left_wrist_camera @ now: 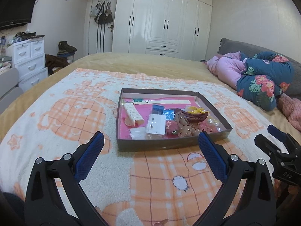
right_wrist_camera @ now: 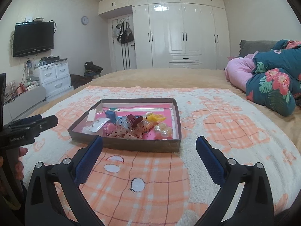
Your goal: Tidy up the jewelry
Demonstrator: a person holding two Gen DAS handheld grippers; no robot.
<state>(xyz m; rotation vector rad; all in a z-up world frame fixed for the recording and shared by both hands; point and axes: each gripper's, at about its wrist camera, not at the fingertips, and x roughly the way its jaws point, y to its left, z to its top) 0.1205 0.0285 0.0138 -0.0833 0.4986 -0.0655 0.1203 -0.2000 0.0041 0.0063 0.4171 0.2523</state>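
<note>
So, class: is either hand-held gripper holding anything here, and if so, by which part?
Nothing is held. The left hand-held gripper and right hand-held gripper both stand open and empty above the blanket, short of the tray.

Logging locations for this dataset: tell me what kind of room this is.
A home bedroom, most likely. A bed fills the view, with a folded quilt at its head, a white wardrobe along the far wall, and bags hanging on the door.

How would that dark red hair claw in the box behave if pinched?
The hair claw looks like rigid glossy plastic, so probably stiff, light and a bit slippery. It lies on a heap of hair ties, so it may shift or tip when touched.
</note>
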